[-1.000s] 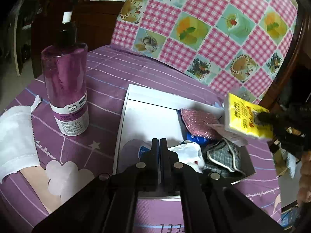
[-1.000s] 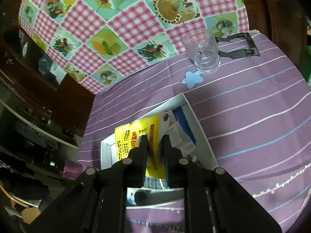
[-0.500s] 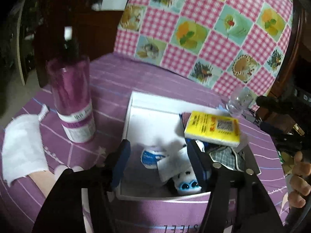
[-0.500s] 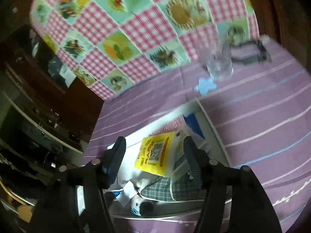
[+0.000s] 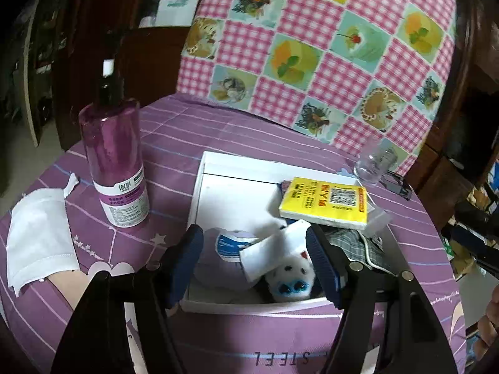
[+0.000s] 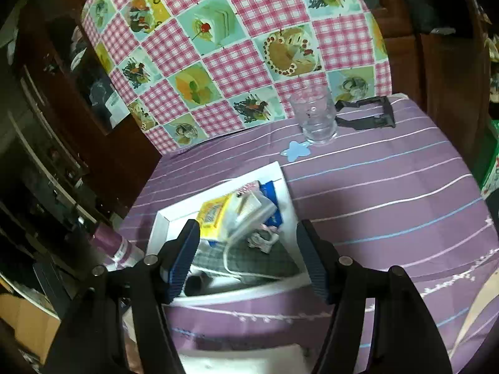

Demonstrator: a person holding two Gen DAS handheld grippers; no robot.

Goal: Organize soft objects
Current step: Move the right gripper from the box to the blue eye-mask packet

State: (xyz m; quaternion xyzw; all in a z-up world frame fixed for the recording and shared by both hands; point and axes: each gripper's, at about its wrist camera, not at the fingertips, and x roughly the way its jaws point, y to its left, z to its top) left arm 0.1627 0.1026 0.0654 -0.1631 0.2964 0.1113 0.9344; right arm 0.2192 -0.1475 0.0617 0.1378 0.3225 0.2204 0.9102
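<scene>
Both tongs wide, empty, purple bottle (image 5: pixel 117 168) left of white tray (image 5: pixel 199 187), glass (image 6: pixel 315 115) behind.

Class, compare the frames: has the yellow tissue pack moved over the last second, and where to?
Yes. The yellow tissue pack went from being held up in the right gripper to lying down in the white box, on top of the other items.

A round table with a purple striped cloth (image 5: pixel 249 131) carries a white box (image 5: pixel 199 193), a purple bottle (image 5: pixel 115 168), a white cloth (image 5: pixel 37 237), a clear glass (image 6: pixel 315 115) and a black clip (image 6: pixel 368 113).
</scene>
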